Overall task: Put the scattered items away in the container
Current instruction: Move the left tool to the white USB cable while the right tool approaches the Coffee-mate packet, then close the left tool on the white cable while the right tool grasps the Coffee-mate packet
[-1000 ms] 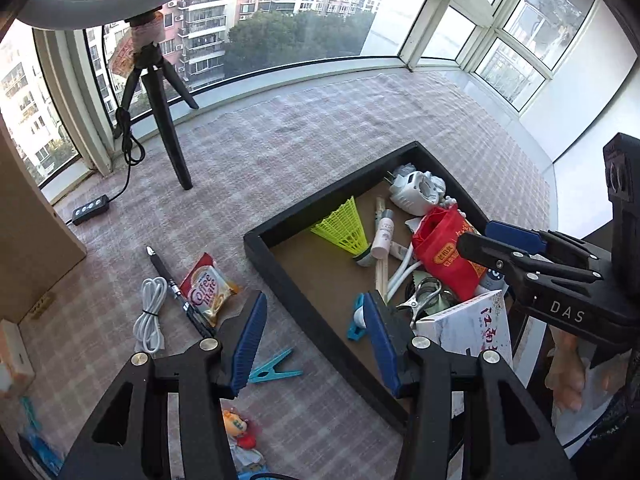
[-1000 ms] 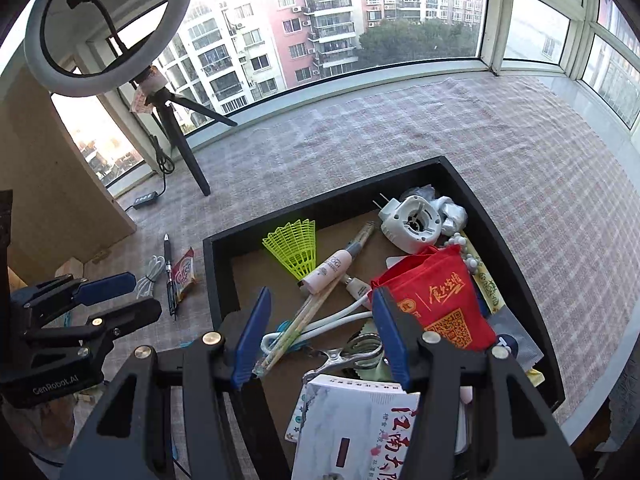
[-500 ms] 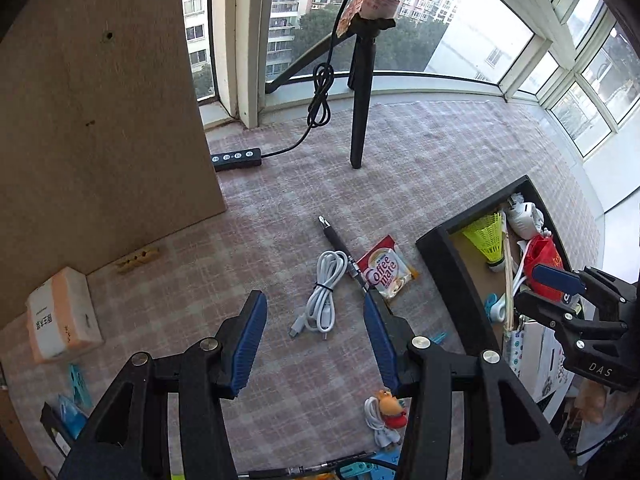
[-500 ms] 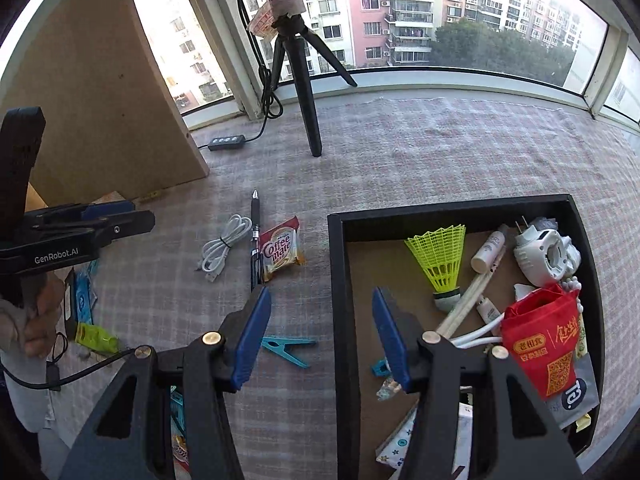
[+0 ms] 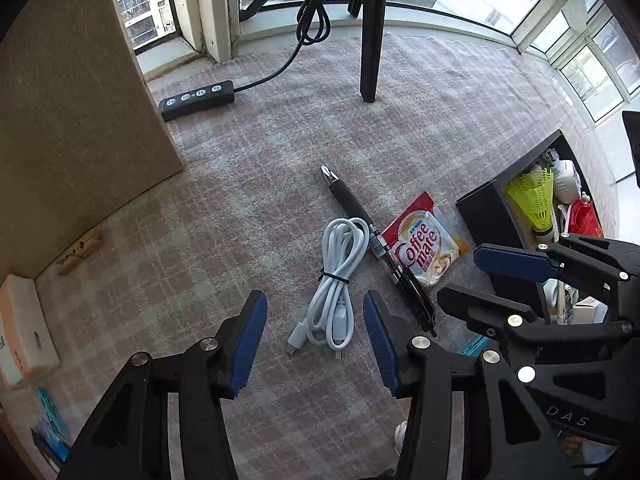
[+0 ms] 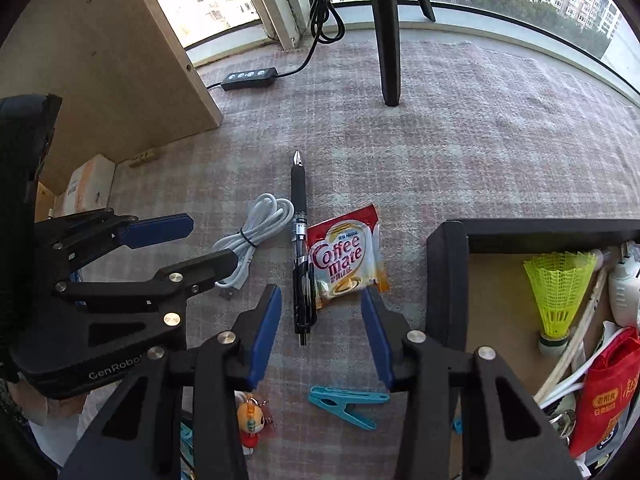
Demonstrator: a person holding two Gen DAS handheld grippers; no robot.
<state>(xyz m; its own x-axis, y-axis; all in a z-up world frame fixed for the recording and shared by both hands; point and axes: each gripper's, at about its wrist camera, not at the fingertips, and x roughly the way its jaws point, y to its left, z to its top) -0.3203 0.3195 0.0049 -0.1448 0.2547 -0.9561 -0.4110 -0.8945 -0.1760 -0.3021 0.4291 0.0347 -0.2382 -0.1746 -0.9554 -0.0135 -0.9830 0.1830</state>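
**Cable, pen and sachet on the mat, both grippers over them**

The white cable (image 5: 338,280), bundled with a black tie, lies on the checked mat (image 5: 248,208) straight ahead of my left gripper (image 5: 312,344). Just beside it is a black pen (image 6: 299,248), and touching the pen's far side a Coffee mate sachet (image 6: 346,260). The black tray (image 6: 446,276) sits to the right of these, well filled: I can see a yellow shuttlecock (image 6: 558,292), a red pouch (image 6: 604,392), chopsticks and a white gadget inside it.

I have my left gripper angled down at the cable, low over the mat. My right gripper (image 6: 320,336) points down at the lower end of the pen and the sachet's edge, with the tray wall just to its right. Each gripper shows in the other's camera, close together.

Nearer me lie a teal clothes peg (image 6: 346,402) and a small orange toy keychain (image 6: 250,420). Farther off stand a tripod leg (image 5: 370,32), a black cable remote (image 5: 196,100), a brown board (image 5: 72,120) and a wall of curved windows with apartment blocks outside.

Both sets of jaws are spread wide and grip nothing; I cannot tell whether any pad touches the mat.
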